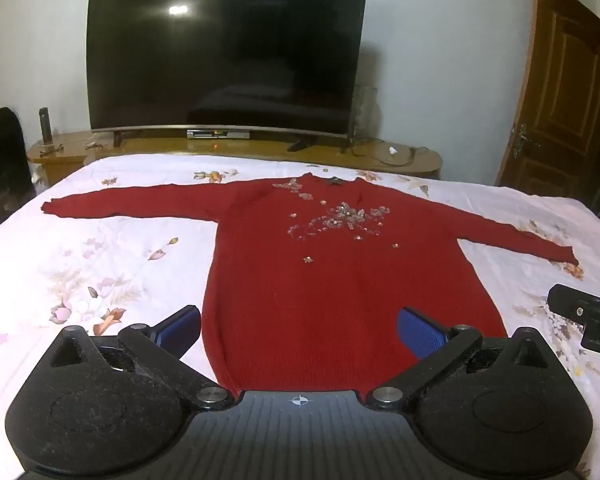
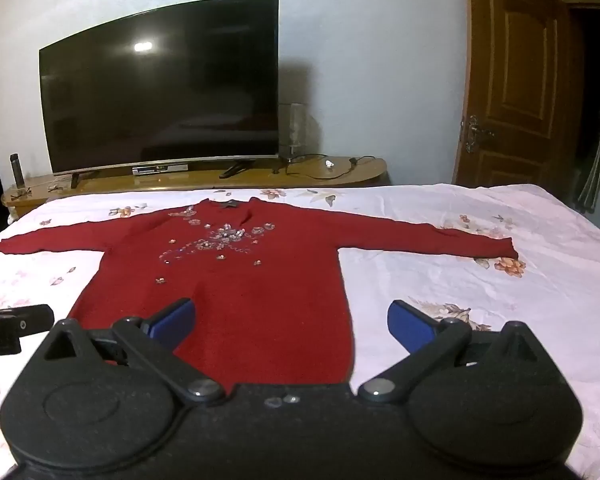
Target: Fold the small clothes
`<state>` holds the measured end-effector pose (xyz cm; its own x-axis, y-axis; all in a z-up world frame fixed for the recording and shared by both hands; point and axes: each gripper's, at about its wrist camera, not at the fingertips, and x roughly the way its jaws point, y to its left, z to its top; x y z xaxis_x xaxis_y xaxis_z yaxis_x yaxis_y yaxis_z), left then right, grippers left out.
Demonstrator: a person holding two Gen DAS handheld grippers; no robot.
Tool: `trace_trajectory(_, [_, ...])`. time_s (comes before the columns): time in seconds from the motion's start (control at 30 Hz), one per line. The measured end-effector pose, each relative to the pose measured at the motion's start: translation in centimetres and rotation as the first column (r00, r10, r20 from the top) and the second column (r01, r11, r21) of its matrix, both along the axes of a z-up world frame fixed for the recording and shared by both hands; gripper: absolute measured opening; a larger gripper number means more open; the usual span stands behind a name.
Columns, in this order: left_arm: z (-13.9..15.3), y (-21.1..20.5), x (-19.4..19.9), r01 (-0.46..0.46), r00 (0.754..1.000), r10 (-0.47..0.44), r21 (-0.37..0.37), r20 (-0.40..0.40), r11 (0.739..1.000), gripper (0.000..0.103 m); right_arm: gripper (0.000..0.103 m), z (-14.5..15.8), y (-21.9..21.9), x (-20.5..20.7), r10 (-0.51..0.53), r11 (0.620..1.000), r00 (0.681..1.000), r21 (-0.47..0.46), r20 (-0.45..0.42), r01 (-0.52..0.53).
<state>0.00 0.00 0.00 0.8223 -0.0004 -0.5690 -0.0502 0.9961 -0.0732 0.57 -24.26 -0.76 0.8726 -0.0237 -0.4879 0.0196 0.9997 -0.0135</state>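
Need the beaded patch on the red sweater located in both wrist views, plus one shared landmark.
Left wrist: the beaded patch sits right of centre, upper chest of the red sweater, just below the collar.
Right wrist: the beaded patch sits left of centre, again on the upper chest.
Shared landmark: the dark TV on the wooden stand behind the bed.

Little can be read. In the right wrist view, the left gripper (image 2: pixel 8 328) at the left edge bears pale letters that look like "LAI", cut off by the frame, so the whole word cannot be told. In the left wrist view, that gripper's (image 1: pixel 299 330) body carries a small round crosshair mark (image 1: pixel 299 400), a sign and not a word. The box (image 1: pixel 219 133) under the TV (image 1: pixel 224 56) shows small glowing marks on its front, too tiny to read.
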Motion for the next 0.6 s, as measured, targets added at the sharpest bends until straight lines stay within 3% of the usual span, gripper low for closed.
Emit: trace_trajectory(0.6, [0.1,0.5,0.0,-0.004,1.0,0.004,-0.001,-0.003,1.0,0.103,0.102,-0.3,1.1,0.3,0.01,1.0,1.0,-0.028,-0.002,-0.011])
